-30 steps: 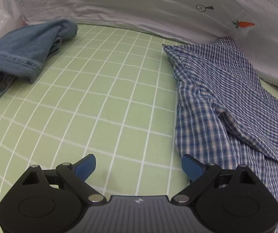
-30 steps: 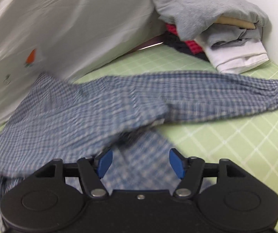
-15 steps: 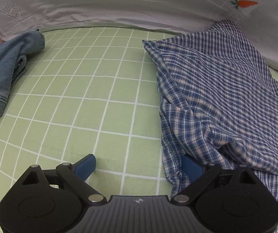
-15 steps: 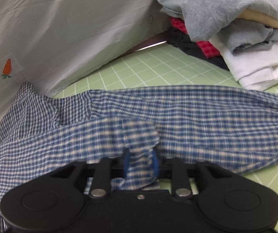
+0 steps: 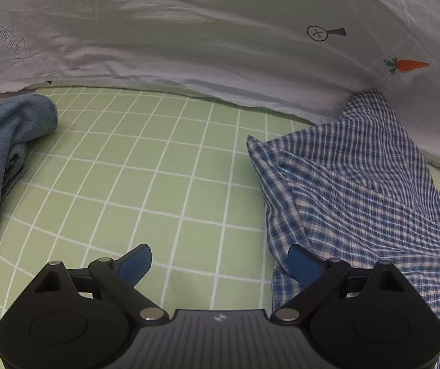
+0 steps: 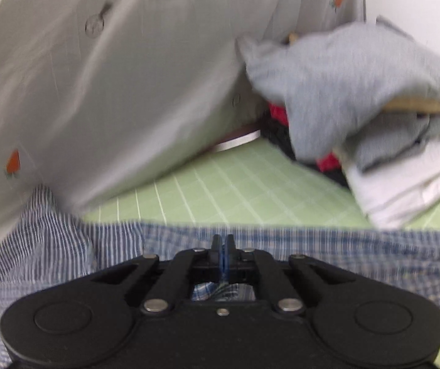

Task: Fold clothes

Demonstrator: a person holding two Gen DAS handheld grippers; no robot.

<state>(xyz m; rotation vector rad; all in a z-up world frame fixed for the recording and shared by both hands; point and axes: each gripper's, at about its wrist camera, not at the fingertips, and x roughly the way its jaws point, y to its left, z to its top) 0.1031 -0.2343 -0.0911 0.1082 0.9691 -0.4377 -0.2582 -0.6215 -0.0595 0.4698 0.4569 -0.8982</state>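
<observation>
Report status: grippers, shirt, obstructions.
Left hand-held gripper open at plaid shirt edge. Right hand-held gripper shut on shirt fabric. Jeans lie apart, left.

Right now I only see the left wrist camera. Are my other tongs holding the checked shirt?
Observer: Yes. The right tongs are shut on the checked shirt, with cloth pinched between them.
Operator: Is there anything past the shirt over there?
Observer: A pile of clothes sits in the far right corner, with a grey one on top.
Operator: What's at the bottom of it?
Observer: A folded white garment, lying on the green mat.
</observation>
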